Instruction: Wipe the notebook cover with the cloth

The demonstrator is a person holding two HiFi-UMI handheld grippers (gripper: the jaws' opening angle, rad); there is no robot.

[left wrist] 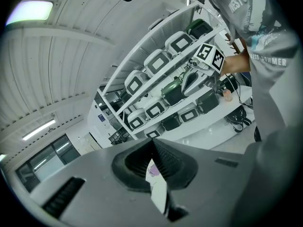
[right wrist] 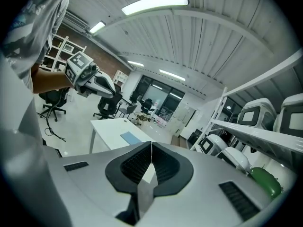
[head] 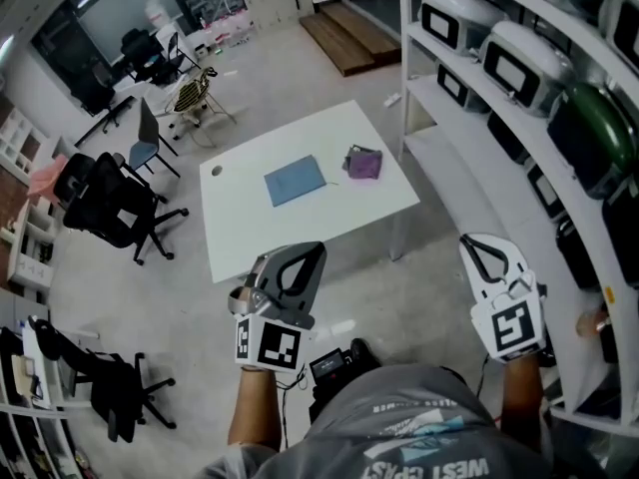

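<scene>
Sitting on the white table (head: 300,236): a blue notebook (head: 295,180), lying flat near the middle; a purple cloth (head: 363,163), lying bunched just beside it at its 3 o'clock, not touching. Left gripper (head: 298,259) is hovering off the table's 6 o'clock edge, jaws pressing together on nothing. Right gripper (head: 479,249) is hovering at the table's 4 o'clock beside the shelving (head: 439,93), jaws likewise meeting, empty.

We read "WEST", then a word like "COAST", upside down on the person's grey shirt (head: 431,455). In the left gripper view the same shirt shows "WEST" and "SUMMER"; its smaller lines are too blurred to read.
</scene>
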